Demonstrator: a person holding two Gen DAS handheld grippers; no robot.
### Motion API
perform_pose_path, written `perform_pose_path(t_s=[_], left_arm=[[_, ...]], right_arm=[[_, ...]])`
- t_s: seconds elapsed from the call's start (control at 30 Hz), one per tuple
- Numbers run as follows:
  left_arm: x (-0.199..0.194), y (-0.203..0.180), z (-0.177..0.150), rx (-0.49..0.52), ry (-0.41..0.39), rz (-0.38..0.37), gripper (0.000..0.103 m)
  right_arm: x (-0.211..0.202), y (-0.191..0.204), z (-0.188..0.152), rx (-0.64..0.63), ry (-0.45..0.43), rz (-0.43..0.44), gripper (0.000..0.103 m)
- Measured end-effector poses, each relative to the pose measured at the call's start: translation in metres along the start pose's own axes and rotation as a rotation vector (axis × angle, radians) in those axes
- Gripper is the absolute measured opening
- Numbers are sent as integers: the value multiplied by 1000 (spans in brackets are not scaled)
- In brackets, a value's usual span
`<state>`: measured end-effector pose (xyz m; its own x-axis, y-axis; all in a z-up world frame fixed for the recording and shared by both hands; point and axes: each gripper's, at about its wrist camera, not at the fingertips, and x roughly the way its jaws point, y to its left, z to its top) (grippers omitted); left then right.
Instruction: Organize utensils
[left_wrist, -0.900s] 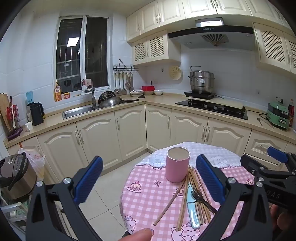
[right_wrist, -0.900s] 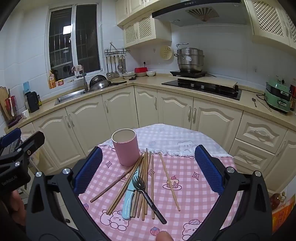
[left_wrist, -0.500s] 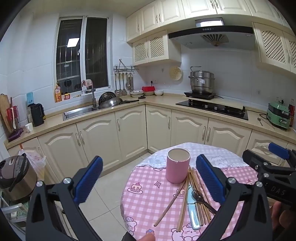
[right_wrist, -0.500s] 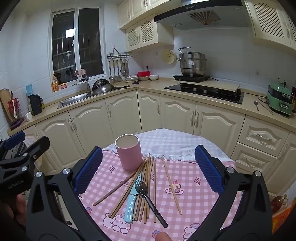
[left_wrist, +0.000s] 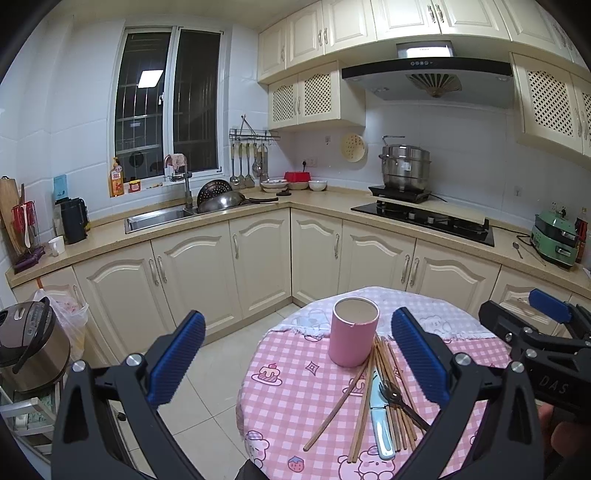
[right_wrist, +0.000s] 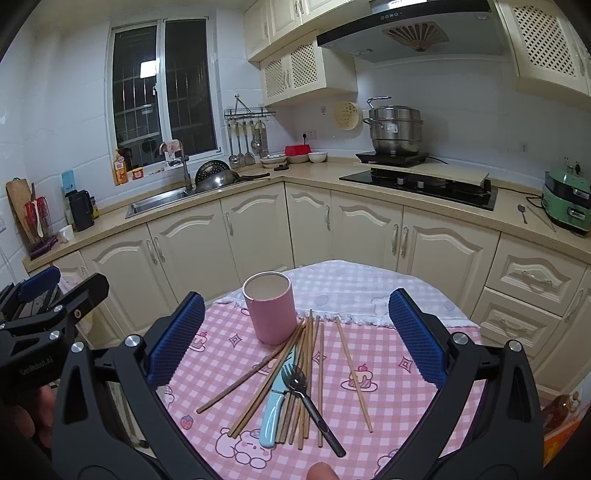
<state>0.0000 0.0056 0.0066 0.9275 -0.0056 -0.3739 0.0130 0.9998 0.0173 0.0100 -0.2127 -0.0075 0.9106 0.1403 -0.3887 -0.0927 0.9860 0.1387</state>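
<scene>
Pink cylindrical holder (right_wrist: 271, 312), empty, upright on pink checked tablecloth (right_wrist: 388, 373) beside loose wooden chopsticks (right_wrist: 308, 373), black fork (right_wrist: 308, 397), pale-blue-handled knife (right_wrist: 275, 410); left gripper (left_wrist: 295, 365) and right gripper (right_wrist: 293, 338) both spread wide, empty, edged slightly nearer; sorting unstarted.

The right gripper (right_wrist: 293, 339) hangs over a round table (right_wrist: 406, 398) in pink check cloth, its blue pads spread wide with nothing between them; a pink cup (right_wrist: 271, 308) stands upright at the table's twelve o'clock; wooden chopsticks (right_wrist: 308, 365) fan out at the cup's six o'clock, touching its base; a black fork (right_wrist: 308, 398) and a pale blue knife (right_wrist: 275, 402) lie across them; the left gripper (right_wrist: 48, 299) shows at nine o'clock.
</scene>
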Motion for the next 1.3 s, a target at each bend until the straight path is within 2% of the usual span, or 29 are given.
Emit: perform_pose_path(t_s=[0.83, 1.13, 1.3], left_arm=[[3, -5, 4, 21, -12, -15, 99], [22, -5, -1, 30, 24, -27, 99], [44, -5, -7, 40, 74, -37, 99]], right_arm=[[11, 0, 4, -20, 41, -32, 97], [26, -6, 1, -25, 77, -48, 97], [42, -15, -2, -27, 122, -64, 97]])
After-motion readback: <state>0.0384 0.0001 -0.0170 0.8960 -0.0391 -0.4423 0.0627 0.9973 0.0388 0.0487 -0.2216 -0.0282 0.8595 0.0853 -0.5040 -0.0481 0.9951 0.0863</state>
